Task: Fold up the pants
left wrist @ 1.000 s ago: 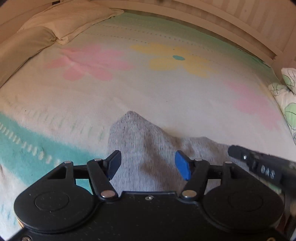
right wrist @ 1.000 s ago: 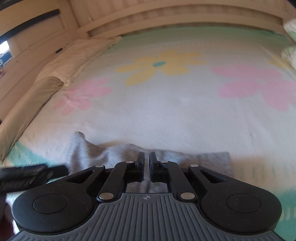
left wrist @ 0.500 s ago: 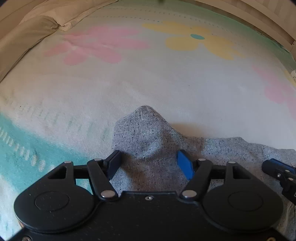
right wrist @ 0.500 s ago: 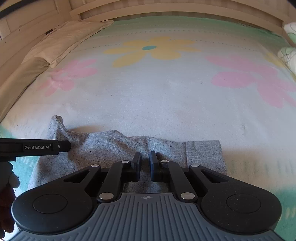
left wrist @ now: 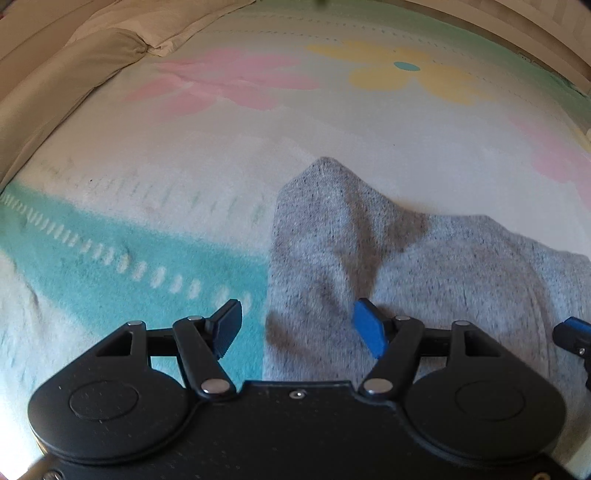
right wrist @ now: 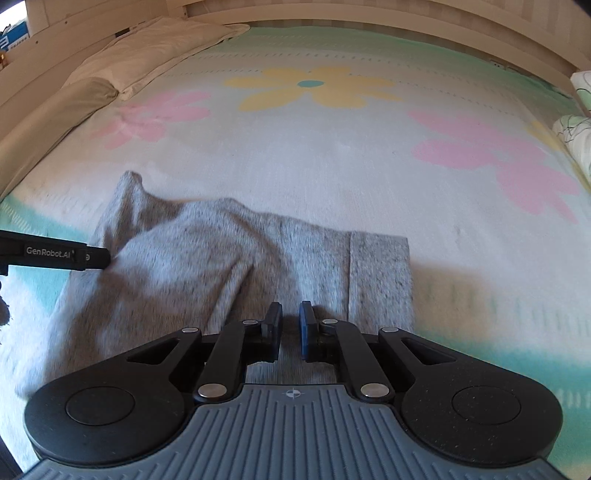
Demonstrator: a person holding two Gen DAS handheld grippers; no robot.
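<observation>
Grey speckled pants (right wrist: 229, 258) are seen lying bunched up on the near part of a bed, on a blanket (right wrist: 332, 166) printed with pink and yellow flowers and a teal band with white dashes. A ribbed cuff or waistband (right wrist: 380, 273) is turned toward the right end of the pile — which one it is can't be made out. One corner of the fabric is peaked up at the left end (left wrist: 325, 173).

The left claw (left wrist: 299, 328) is spread wide, with nothing gripped; its blue right pad (left wrist: 369, 332) is set over the grey fabric near its left edge, while the black left finger (left wrist: 227, 326) is held over the teal band of the blanket. Whether the pads are actually touching the cloth can't be told.

The right claw (right wrist: 290, 325) is nearly closed, only a narrow gap being left between its fingers, and it's positioned over the pants just left of the ribbed band. Whether fabric is pinched in there — can't be told from the pictures.

The only writing that can be read is "GenRobot.AI", printed in white on the side of the left claw where it pokes into the right wrist view (right wrist: 55, 254).

Beige pillows (right wrist: 122, 62) are stacked along the far left of the bed, and a wooden bed frame (right wrist: 369, 22) is visible behind.
</observation>
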